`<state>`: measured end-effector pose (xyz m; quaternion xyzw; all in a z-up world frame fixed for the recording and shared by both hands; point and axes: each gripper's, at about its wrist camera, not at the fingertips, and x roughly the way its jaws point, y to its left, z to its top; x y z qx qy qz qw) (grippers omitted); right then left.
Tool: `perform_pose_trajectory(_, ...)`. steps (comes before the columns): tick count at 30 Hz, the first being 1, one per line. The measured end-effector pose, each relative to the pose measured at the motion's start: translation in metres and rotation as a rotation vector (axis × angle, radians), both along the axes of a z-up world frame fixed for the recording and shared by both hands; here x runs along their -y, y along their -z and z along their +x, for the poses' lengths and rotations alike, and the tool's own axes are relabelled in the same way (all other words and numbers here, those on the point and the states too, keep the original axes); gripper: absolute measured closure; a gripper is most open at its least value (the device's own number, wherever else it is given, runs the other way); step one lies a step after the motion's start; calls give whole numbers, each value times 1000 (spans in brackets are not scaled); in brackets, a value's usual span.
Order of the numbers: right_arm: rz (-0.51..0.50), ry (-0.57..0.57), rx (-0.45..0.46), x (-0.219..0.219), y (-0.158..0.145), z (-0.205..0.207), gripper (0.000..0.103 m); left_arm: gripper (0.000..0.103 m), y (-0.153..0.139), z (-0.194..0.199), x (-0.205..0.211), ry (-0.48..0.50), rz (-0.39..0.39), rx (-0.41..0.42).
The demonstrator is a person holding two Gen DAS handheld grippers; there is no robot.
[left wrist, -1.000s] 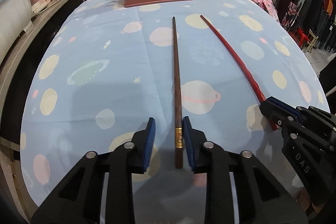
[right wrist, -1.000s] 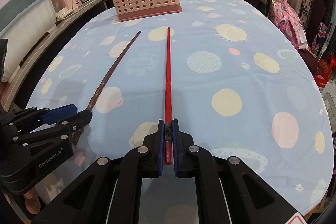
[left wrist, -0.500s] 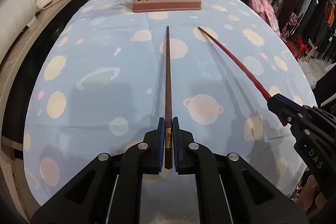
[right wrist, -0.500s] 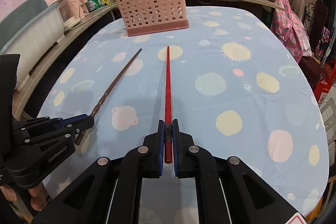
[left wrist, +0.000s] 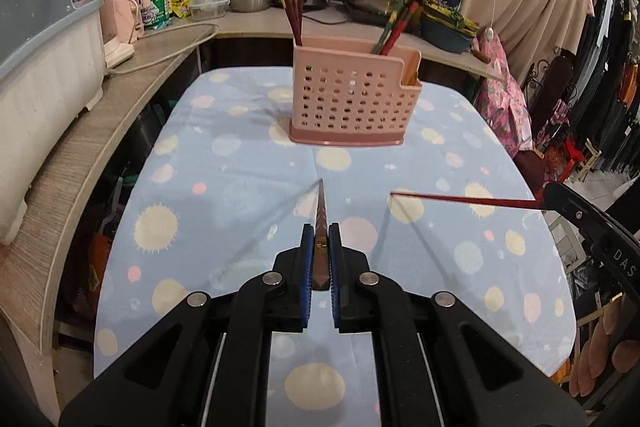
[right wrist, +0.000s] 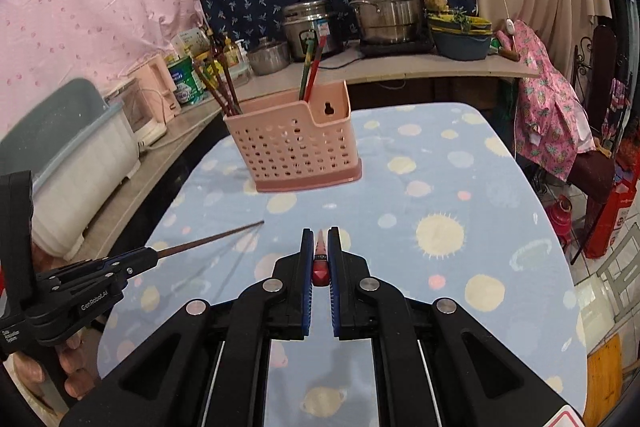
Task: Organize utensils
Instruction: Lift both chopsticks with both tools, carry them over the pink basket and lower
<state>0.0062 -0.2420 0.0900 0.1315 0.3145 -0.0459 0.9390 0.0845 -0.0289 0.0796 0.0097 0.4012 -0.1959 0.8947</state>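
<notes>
Left wrist view: the left gripper [left wrist: 321, 259] pinches a dark brown wooden chopstick [left wrist: 320, 223] clear above the blue planet-print tablecloth [left wrist: 224, 187], while the right gripper [right wrist: 320, 259], marked "DAS" on its body, pinches a slim red chopstick [left wrist: 464, 199]. The step appears to be the carry toward the pink perforated plastic utensil caddy [left wrist: 352, 99]; next, each tip likely needs lining up over a compartment. The left gripper's body reads "GenRobot.AI".

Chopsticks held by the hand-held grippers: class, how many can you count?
2. The brown chopstick is clamped in the left hand-held gripper; the red chopstick is clamped in the right hand-held gripper. Others stand in the pink basket.
</notes>
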Motion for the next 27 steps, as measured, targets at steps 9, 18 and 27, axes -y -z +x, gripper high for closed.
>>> perform_pose_trajectory(9, -15, 7, 90, 12, -45, 47, 96, 96, -65, 46, 10, -25, -55, 121)
perform_pose_trajectory(18, 66, 9, 187, 33, -89, 88, 96, 96, -126, 96, 20, -46, -145, 209)
perform_pose_trajectory(27, 126, 53, 340, 58, -153, 136, 96, 96, -180, 138, 27, -82, -222, 316)
